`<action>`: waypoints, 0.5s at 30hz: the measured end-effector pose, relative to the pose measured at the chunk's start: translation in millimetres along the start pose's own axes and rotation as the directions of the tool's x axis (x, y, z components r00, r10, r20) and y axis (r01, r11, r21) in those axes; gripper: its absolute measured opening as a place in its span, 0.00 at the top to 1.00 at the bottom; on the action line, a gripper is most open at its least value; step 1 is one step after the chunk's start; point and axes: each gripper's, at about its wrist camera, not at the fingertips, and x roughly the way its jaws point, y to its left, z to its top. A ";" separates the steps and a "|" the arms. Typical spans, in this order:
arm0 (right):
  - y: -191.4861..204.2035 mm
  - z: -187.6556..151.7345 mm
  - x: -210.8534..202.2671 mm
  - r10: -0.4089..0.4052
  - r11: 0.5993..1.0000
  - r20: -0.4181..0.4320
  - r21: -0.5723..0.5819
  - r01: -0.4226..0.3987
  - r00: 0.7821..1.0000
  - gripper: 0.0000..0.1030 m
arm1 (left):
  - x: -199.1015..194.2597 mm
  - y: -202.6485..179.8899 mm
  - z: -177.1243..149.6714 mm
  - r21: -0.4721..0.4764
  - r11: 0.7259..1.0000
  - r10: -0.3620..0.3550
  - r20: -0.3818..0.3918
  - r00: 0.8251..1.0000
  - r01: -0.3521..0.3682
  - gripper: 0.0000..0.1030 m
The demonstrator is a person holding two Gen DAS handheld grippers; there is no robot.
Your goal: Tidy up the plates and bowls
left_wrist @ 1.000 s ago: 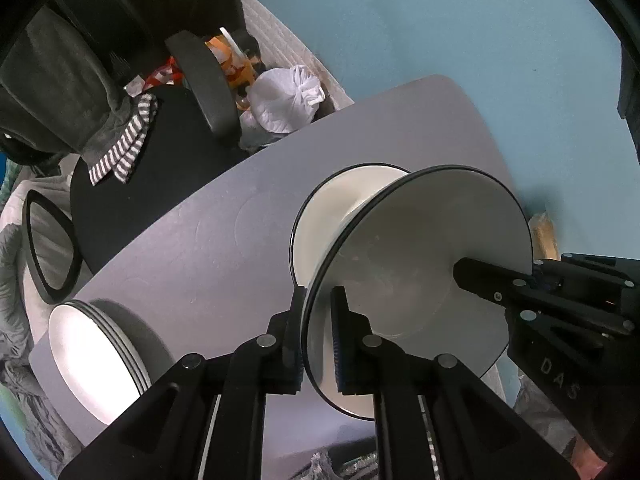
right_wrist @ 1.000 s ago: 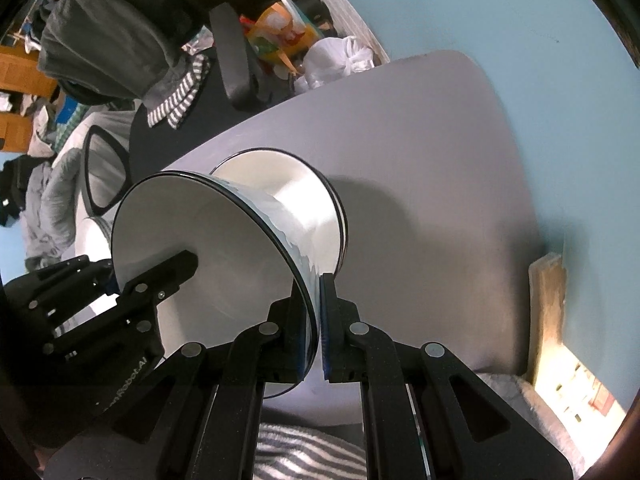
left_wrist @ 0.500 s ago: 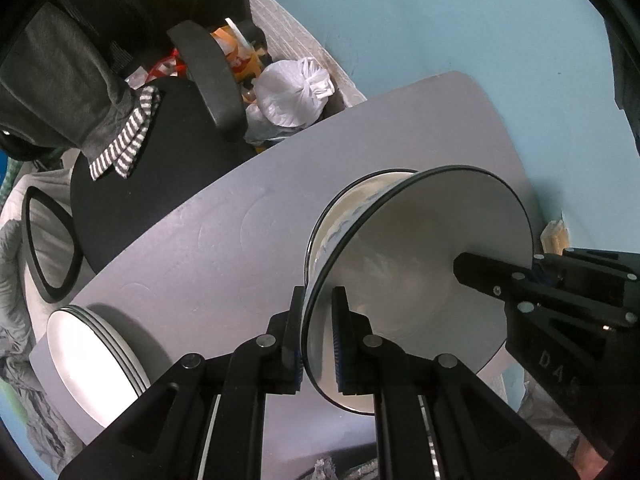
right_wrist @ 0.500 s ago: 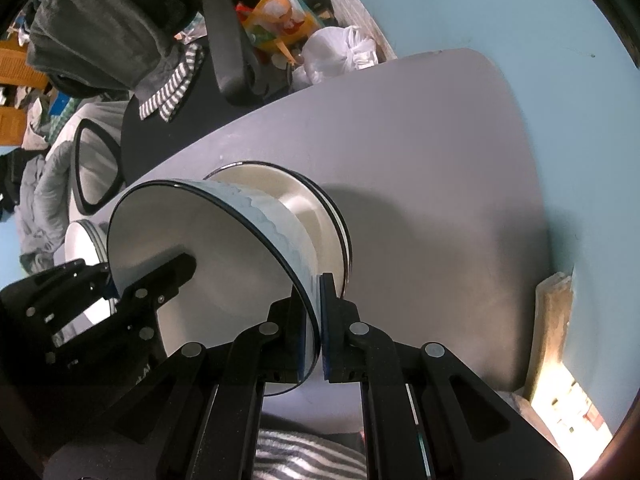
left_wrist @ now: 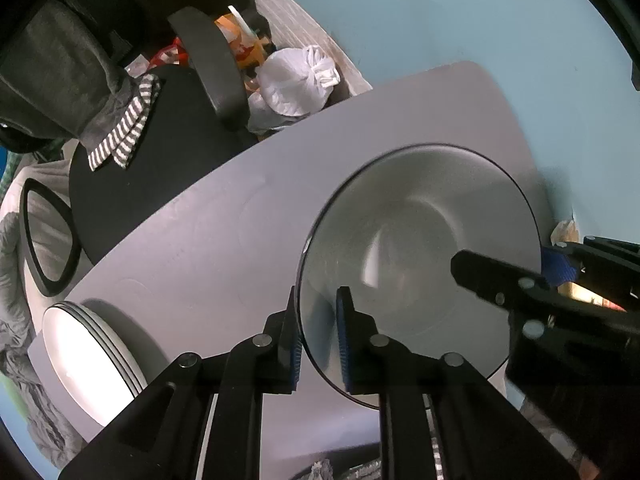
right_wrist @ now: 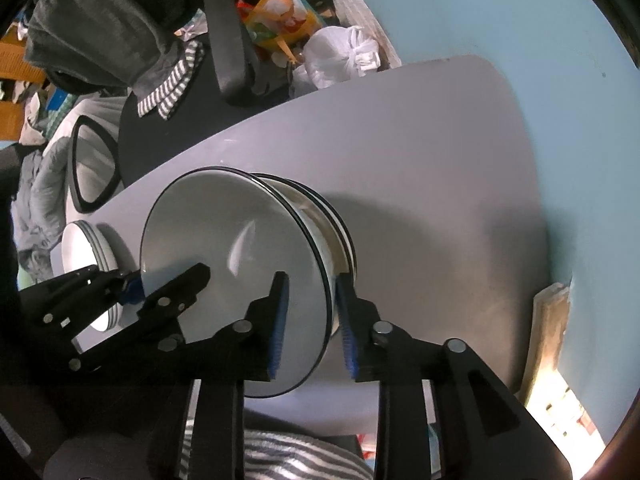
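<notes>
A white bowl with a black rim (left_wrist: 420,248) (right_wrist: 224,248) sits nested in the white bowl (right_wrist: 338,236) below it on the grey table (left_wrist: 200,240) (right_wrist: 420,152). My left gripper (left_wrist: 320,336) (right_wrist: 148,276) straddles its near rim, jaws opening, with a gap at the pads. My right gripper (right_wrist: 310,320) (left_wrist: 508,266) straddles the opposite rim, jaws also opening, and its pads stand clear of the rim. A stack of white plates (left_wrist: 88,344) (right_wrist: 80,248) lies at the table's left end.
A black office chair (left_wrist: 160,152) draped with dark and striped clothes stands beyond the table's far edge. A tied white bag (left_wrist: 296,80) and colourful clutter lie on the floor by the blue wall. A pale board (right_wrist: 548,332) leans at the table's right.
The held bowl has sunk into the bowl beneath it. Both grippers' jaws have spread off its rim, the right wider than the left.
</notes>
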 end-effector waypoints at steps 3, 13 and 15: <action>4.9 -1.3 -2.1 -0.012 1.000 0.008 -0.018 0.012 1.000 0.69 | -0.1 2.1 -0.8 -0.006 1.000 -0.001 0.000 1.000 0.001 0.81; 11.4 -1.9 -14.5 -0.036 0.998 0.034 -0.045 0.037 0.999 0.46 | -5.9 13.9 -5.5 -0.038 0.998 -0.040 0.018 0.999 0.040 0.71; 11.4 -3.7 -17.4 -0.044 0.998 0.043 -0.050 0.046 0.998 0.46 | -10.6 16.1 -8.3 -0.043 0.998 -0.046 0.031 0.998 0.048 0.65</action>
